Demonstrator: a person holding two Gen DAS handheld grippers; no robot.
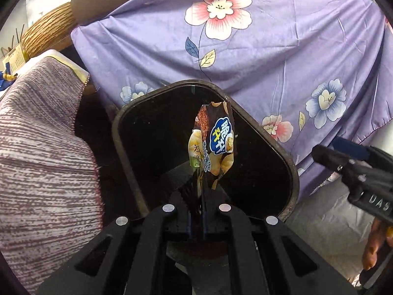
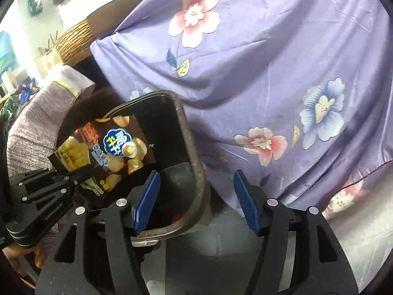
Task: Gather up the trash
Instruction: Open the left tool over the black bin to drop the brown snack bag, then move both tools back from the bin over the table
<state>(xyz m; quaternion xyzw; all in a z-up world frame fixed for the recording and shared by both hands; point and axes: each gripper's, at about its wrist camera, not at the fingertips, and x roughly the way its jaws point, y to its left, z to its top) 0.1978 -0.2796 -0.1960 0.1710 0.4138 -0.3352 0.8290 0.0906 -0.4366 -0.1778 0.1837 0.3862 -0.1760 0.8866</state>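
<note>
A dark snack wrapper with a blue logo and pictures of chips hangs edge-on over the open mouth of a black trash bin. My left gripper is shut on the wrapper's lower end. In the right wrist view the same wrapper shows its face above the bin, with the left gripper pinching it from the left. My right gripper stands open over the bin's right rim, nothing between its blue pads. It also appears at the right edge of the left wrist view.
A purple cloth with flowers drapes behind and to the right of the bin. A striped grey-purple fabric covers something at the left. A wicker basket sits at the back left. Grey floor lies at the right.
</note>
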